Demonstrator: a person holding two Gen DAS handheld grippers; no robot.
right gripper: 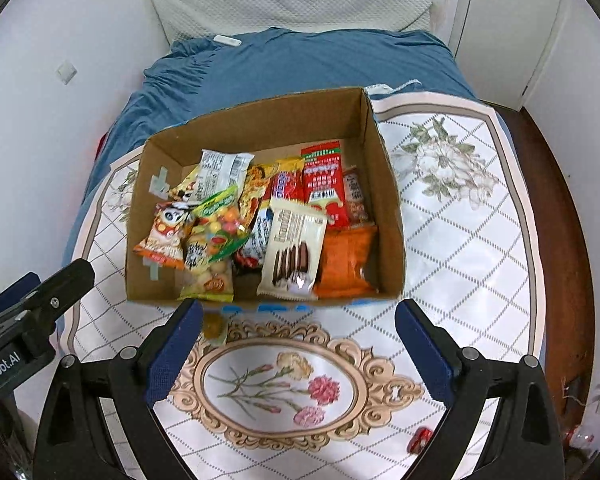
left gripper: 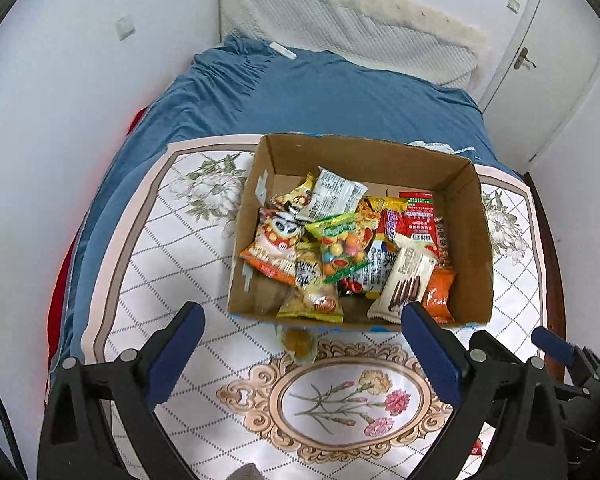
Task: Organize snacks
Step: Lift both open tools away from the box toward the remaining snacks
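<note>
Both tongs, left tongs (left gripper: 302, 316) and right tongs (right gripper: 298, 314), stand wide apart and hold nothing. Nearly all snacks (right gripper: 260, 220) lie in the cardboard box (right gripper: 388, 200); one small yellow sweet (left gripper: 299, 342) sits just outside its near wall. We approach that sweet from above, squarely.

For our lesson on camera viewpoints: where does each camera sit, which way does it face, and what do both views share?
Left wrist: on the left gripper, looking steeply down at the cardboard box of snacks; its own open fingers show, with the right gripper at lower right.
Right wrist: on the right gripper, facing down likewise; its open fingers show, left gripper at left.
Shared: box, flowered cloth, blue bed.
</note>
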